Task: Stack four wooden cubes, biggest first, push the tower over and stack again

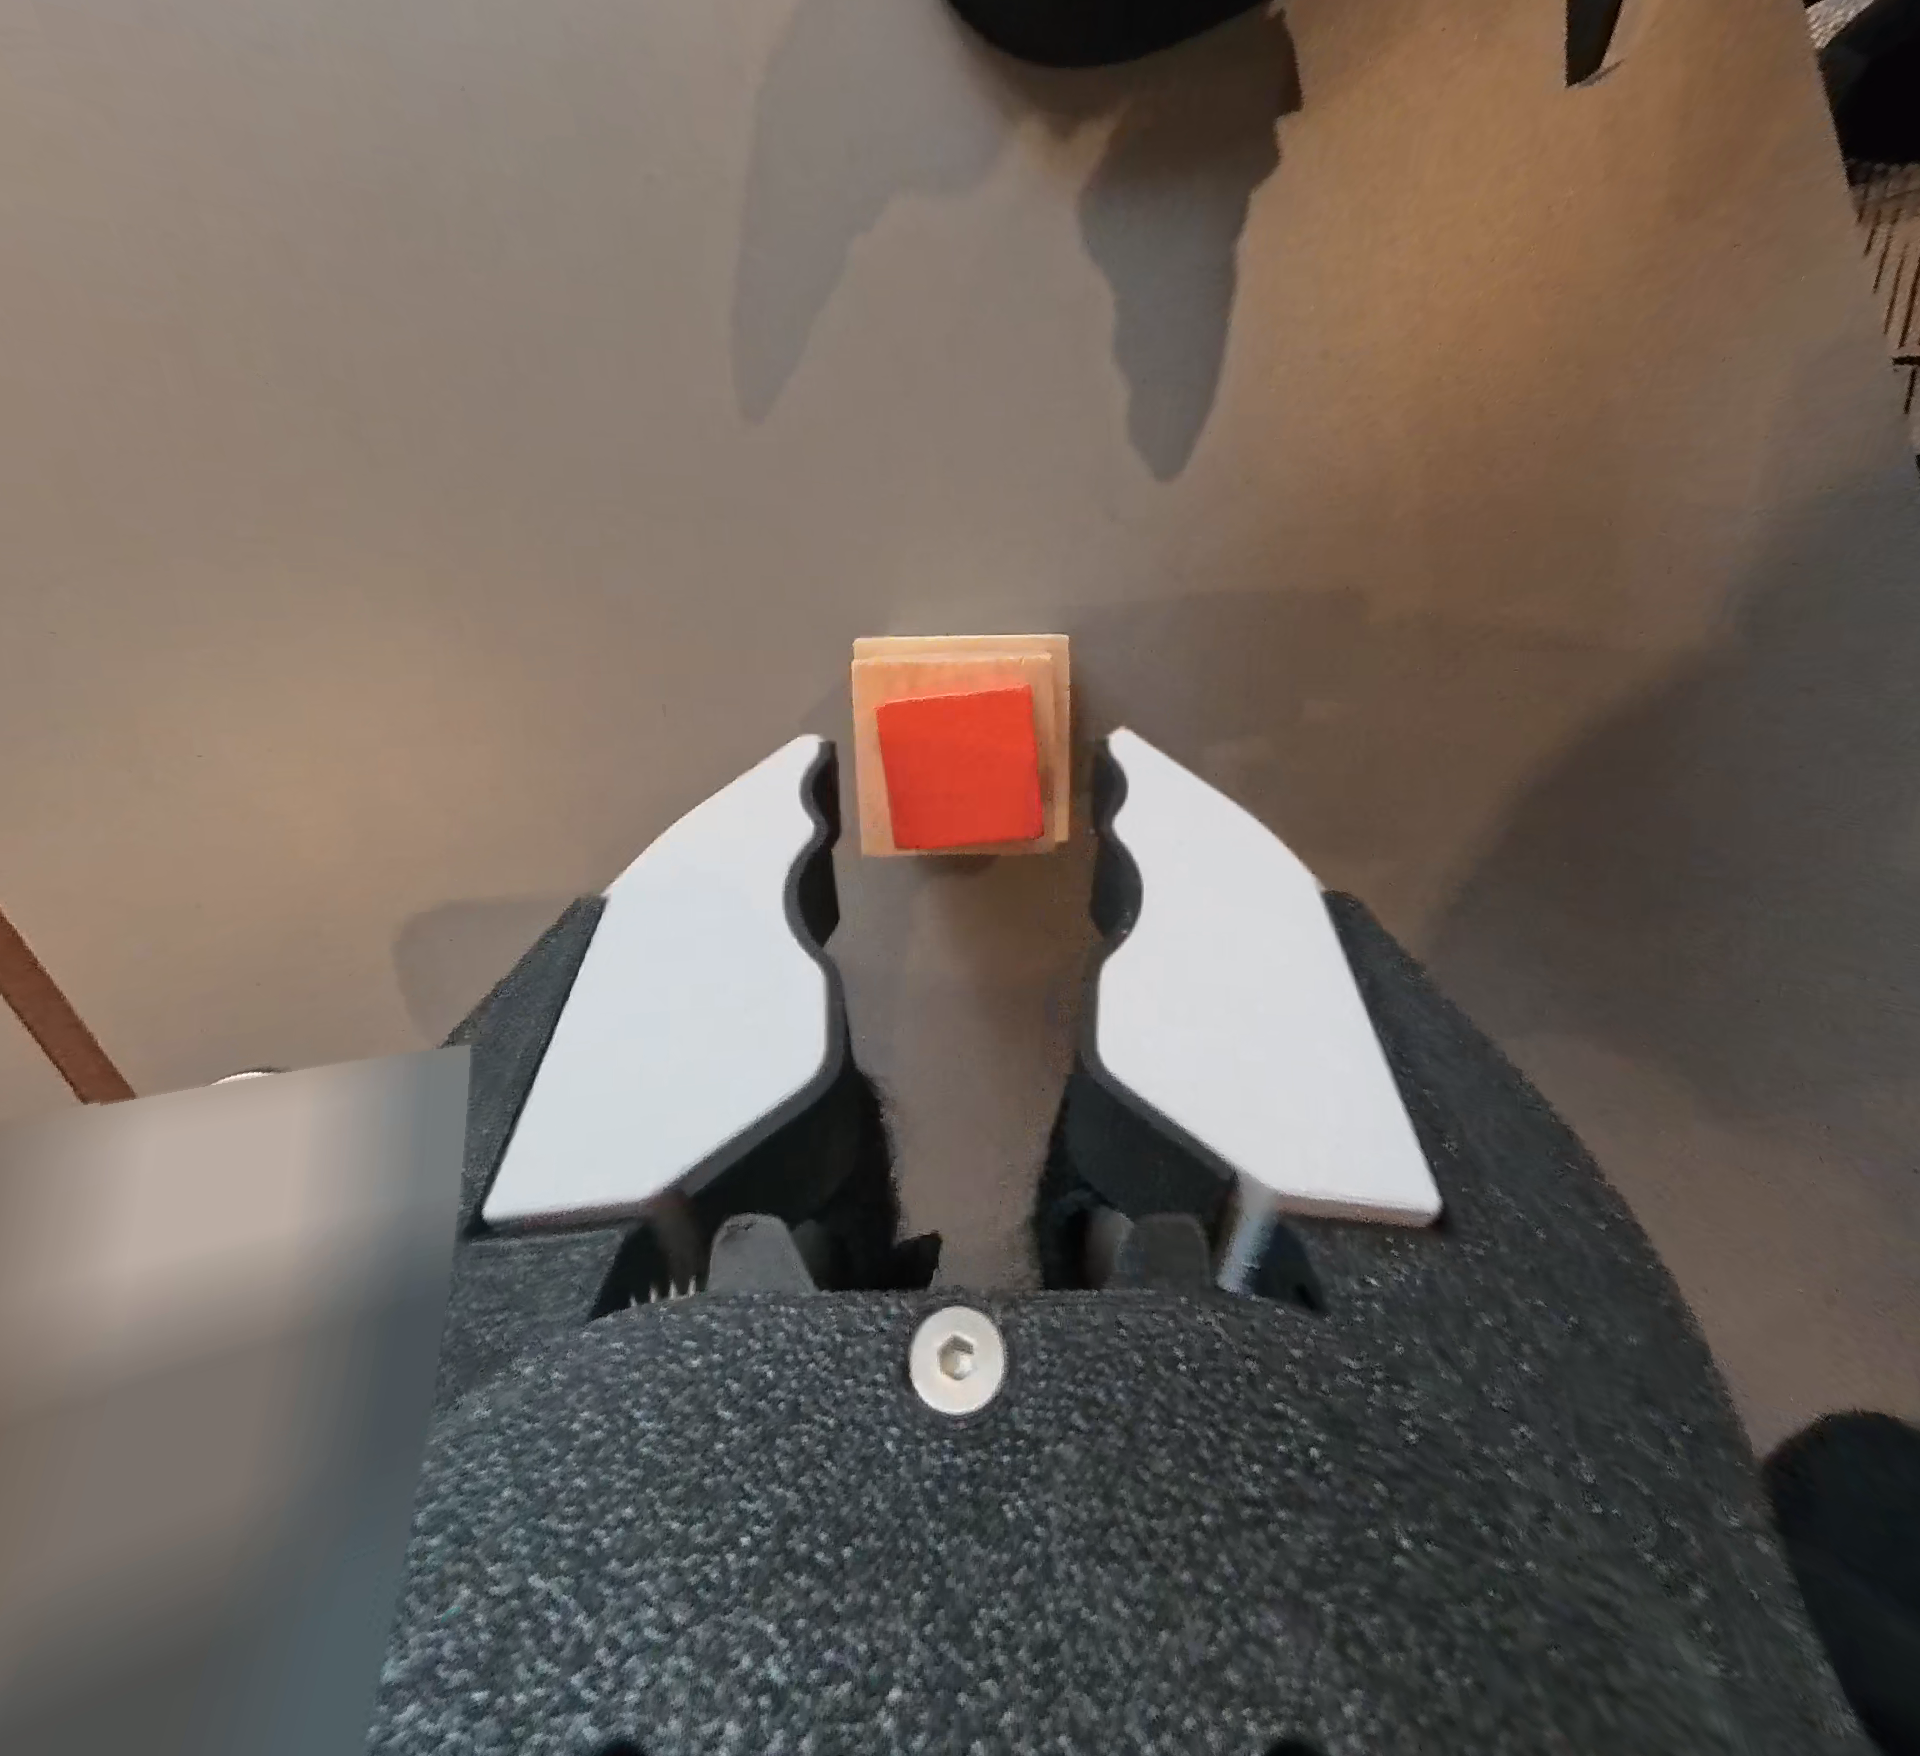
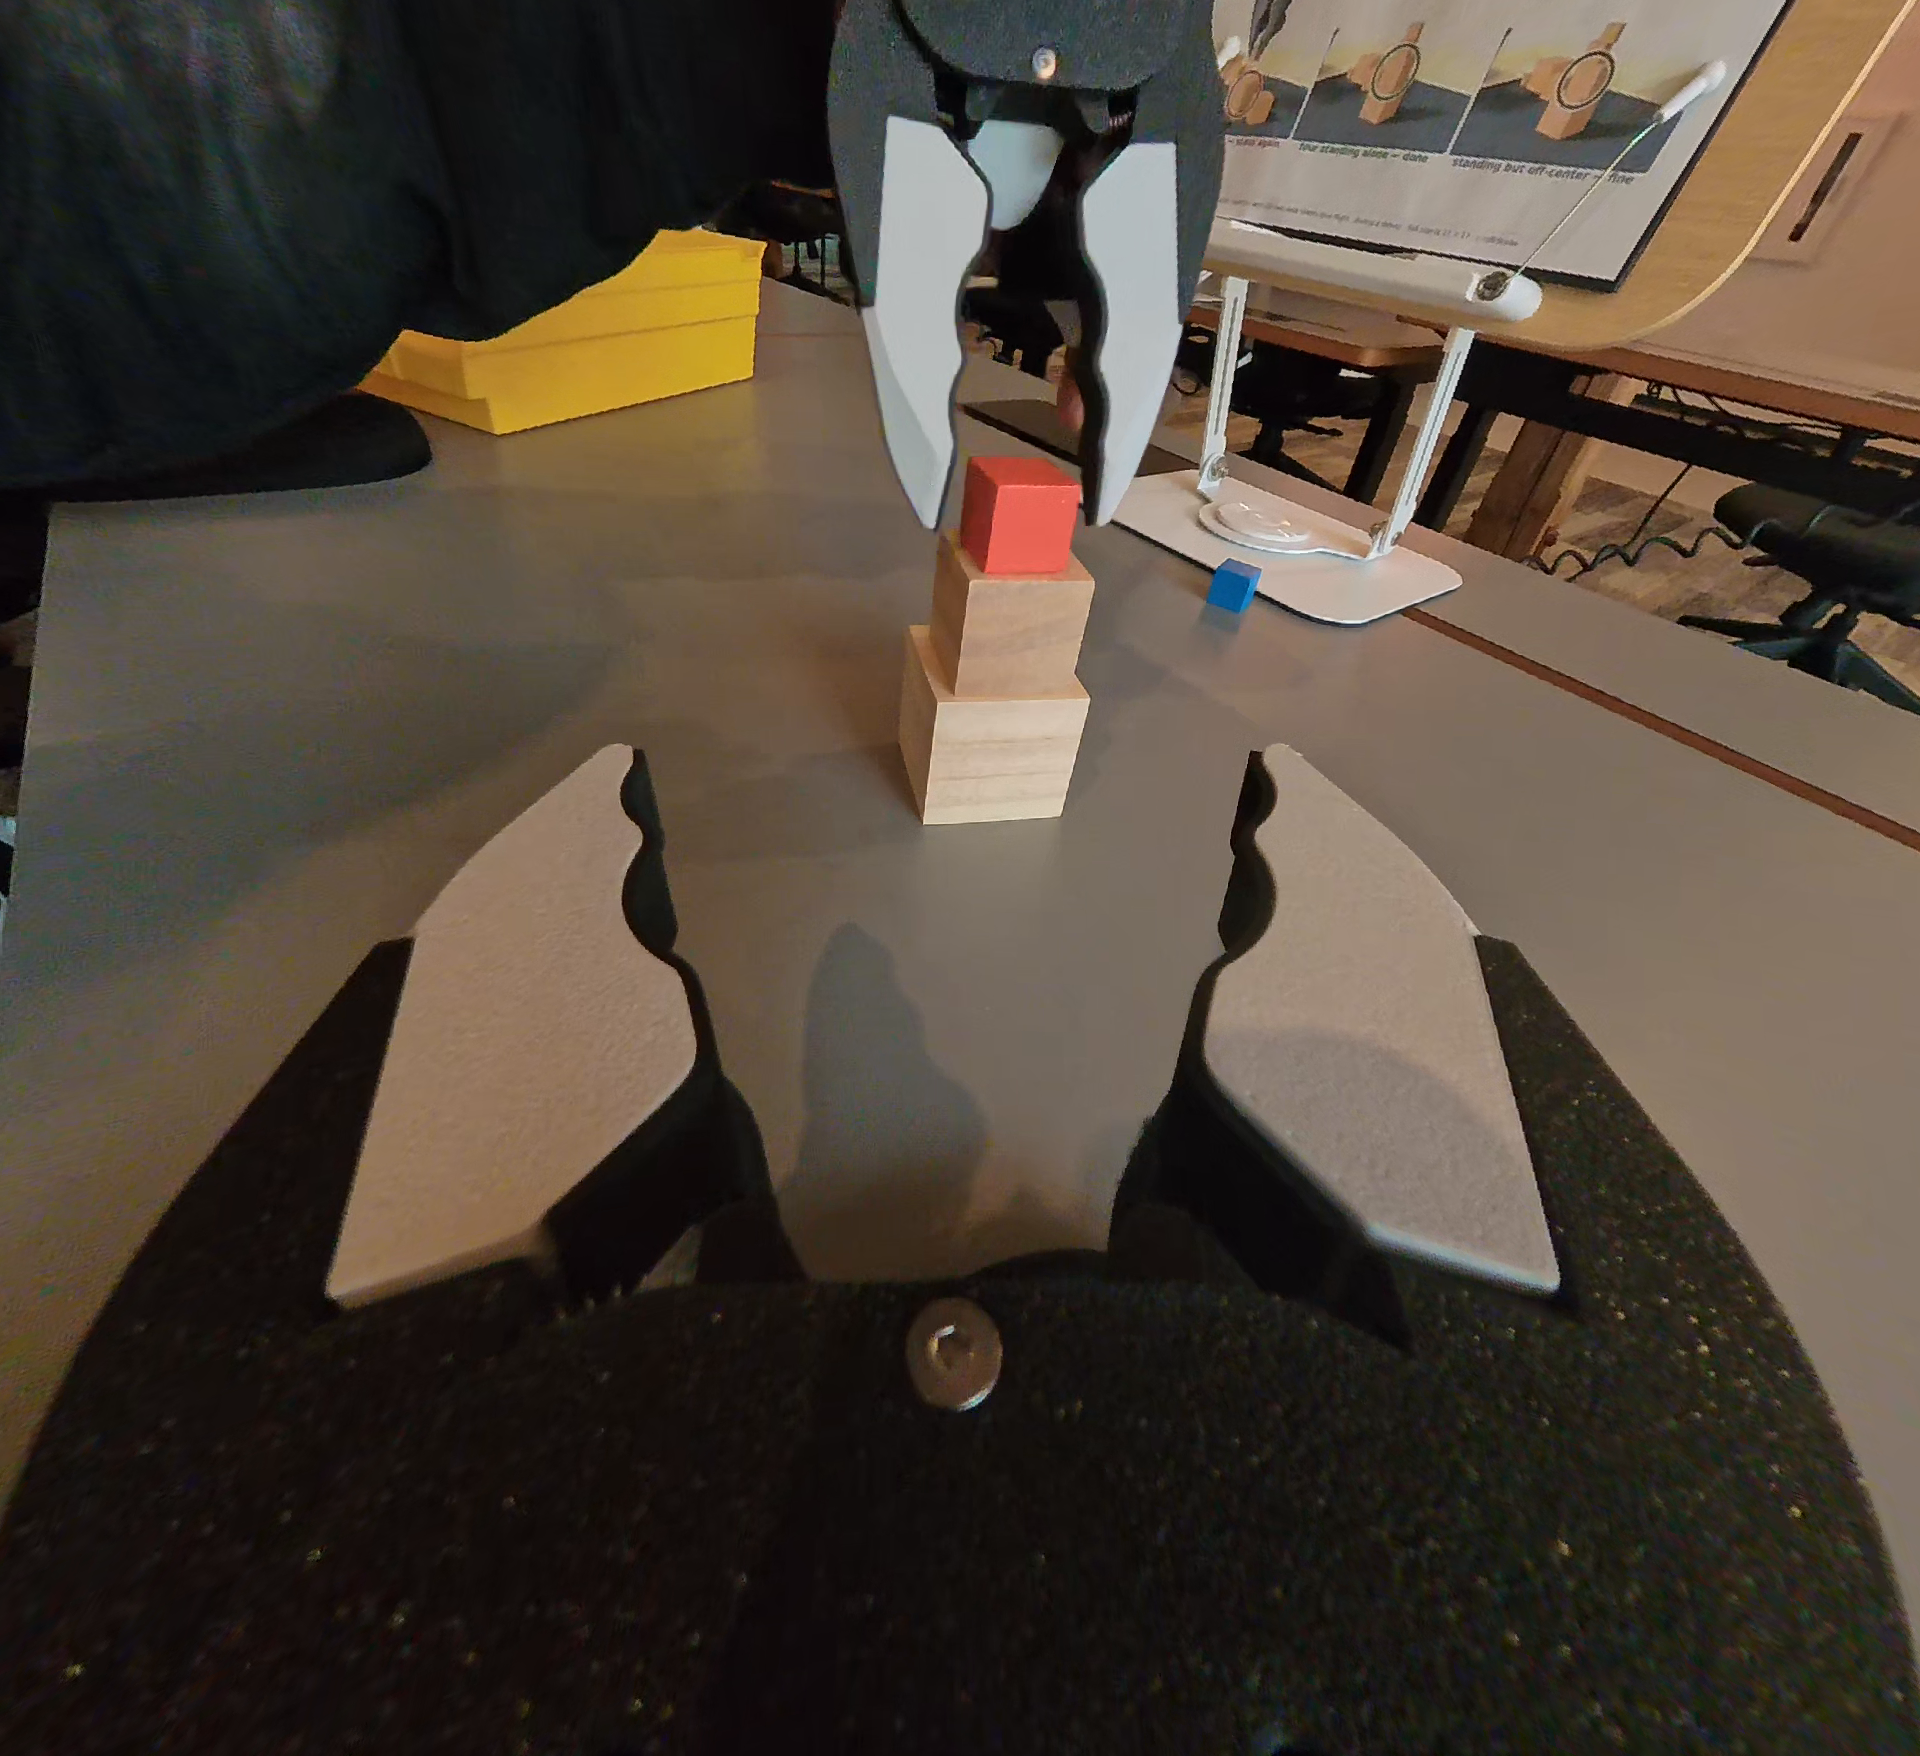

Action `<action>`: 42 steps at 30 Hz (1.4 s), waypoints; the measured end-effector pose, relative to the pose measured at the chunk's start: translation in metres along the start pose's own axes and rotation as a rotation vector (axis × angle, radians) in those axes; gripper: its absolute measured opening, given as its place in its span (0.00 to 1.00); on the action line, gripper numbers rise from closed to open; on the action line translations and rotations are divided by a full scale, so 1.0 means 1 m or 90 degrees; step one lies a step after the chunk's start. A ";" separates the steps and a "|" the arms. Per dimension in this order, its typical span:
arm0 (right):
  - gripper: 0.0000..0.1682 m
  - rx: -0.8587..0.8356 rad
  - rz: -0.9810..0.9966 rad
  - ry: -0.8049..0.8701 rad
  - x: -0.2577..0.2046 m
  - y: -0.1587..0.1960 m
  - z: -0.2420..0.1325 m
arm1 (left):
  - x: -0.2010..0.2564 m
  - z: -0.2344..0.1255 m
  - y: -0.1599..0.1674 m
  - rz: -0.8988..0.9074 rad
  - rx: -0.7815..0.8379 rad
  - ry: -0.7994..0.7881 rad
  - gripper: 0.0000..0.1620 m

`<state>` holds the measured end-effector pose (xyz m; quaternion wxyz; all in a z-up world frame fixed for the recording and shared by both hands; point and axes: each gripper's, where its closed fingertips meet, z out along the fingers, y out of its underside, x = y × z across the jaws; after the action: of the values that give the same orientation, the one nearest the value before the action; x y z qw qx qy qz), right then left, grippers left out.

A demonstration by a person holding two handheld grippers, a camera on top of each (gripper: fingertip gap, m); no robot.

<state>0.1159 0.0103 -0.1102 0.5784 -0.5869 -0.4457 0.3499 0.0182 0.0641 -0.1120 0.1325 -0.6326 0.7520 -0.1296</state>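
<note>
Hovering: my left claw (image 1: pixel 961 776) points straight down over the tower, tips on either side of the red cube (image 1: pixel 958 767).
Left claw state: jaws parted a little wider than the red cube; in the right wrist view I see a sliver of gap on each side, so I grip nothing.
Right claw (image 2: pixel 945 807): low and near, aimed along the table (image 2: pixel 312 667) at the tower, jaws spread wide and empty.
Tower: three cubes stand in the middle of the grey table, with the big wooden cube (image 2: pixel 992 750) at the bottom, the smaller wooden cube (image 2: pixel 1010 631) on it, and the red cube on top, turned slightly askew.
Blue cube (image 2: pixel 1233 585): lies alone, far and to the right of the tower, just beside the white stand base (image 2: pixel 1351 589).
Instruction board (image 2: pixel 1558 44): propped on that stand, far right.
Yellow trays (image 2: pixel 623 335): stacked at the far left, partly behind my black sleeve (image 2: pixel 416 127).
</note>
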 end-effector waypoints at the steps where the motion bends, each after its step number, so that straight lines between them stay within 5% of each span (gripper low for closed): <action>1: 0.62 0.000 0.000 0.000 0.000 0.000 0.000 | -0.001 -0.001 0.001 -0.004 0.000 -0.001 0.29; 6: 0.62 -0.001 -0.001 -0.001 0.000 0.000 0.000 | -0.019 -0.019 0.007 -0.029 0.039 -0.061 0.36; 13: 0.62 -0.006 -0.003 -0.003 -0.001 0.001 0.001 | -0.097 -0.062 0.060 -0.237 0.136 -0.311 0.38; 22: 0.62 -0.009 -0.005 -0.004 -0.002 0.002 0.001 | -0.140 -0.045 0.130 -0.379 0.160 -0.425 0.38; 33: 0.62 -0.010 -0.006 -0.007 -0.002 0.002 0.001 | -0.171 0.002 0.181 -0.411 0.130 -0.443 0.33; 42: 0.62 -0.012 -0.003 -0.008 -0.002 0.002 0.002 | -0.182 0.026 0.191 -0.398 0.149 -0.399 0.28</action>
<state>0.1137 0.0093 -0.1130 0.5707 -0.5893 -0.4537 0.3481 -0.1174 0.2743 -0.1995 0.3789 -0.8185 0.4289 -0.0496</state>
